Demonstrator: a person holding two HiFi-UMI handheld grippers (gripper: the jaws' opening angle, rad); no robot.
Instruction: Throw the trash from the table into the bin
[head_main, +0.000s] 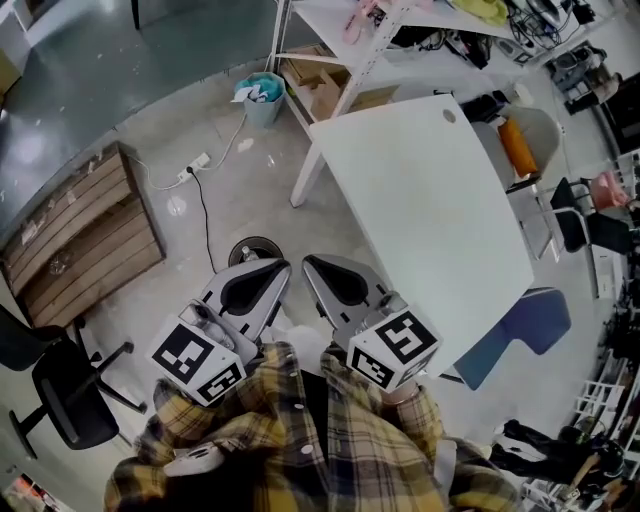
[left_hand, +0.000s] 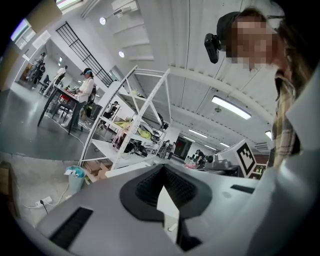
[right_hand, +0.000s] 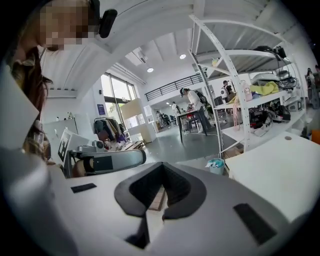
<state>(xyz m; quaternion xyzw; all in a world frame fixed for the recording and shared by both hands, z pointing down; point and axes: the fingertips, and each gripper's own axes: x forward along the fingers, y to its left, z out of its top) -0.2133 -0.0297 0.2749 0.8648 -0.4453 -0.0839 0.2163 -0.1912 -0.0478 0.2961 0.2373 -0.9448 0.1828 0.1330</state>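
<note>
Far L: black office chair (head_main: 60, 400) on the floor, w/ a wooden pallet (head_main: 85, 235) above it in the head view. A white power strip (head_main: 196, 163) w/ a black cable lies on the floor btwn the pallet and the bin.

The teal bin (head_main: 264, 108) stands on the floor near the top of the head view, just beside the white shelving rack (head_main: 368, 62). It is well apart from both grippers. The trash (head_main: 256, 90) shows as white scraps in the bin's mouth.

Centre: L gripper (head_main: 280, 268) is held out in front of plaid sleeves (head_main: 300, 440), pointing twd the bin side. Its jaws are drawn together. In the left gripper view only a thin pale sliver shows thru the slit btwn the pads.

R gripper (head_main: 312, 264) is just beside it, not touching. Its jaws are pressed fully together. Pallet wood shows thru the slit in the right gripper view.

R of the grippers stands the white table (head_main: 420, 210). A blue chair (head_main: 525, 325) sits at the table's lower-R edge.
</note>
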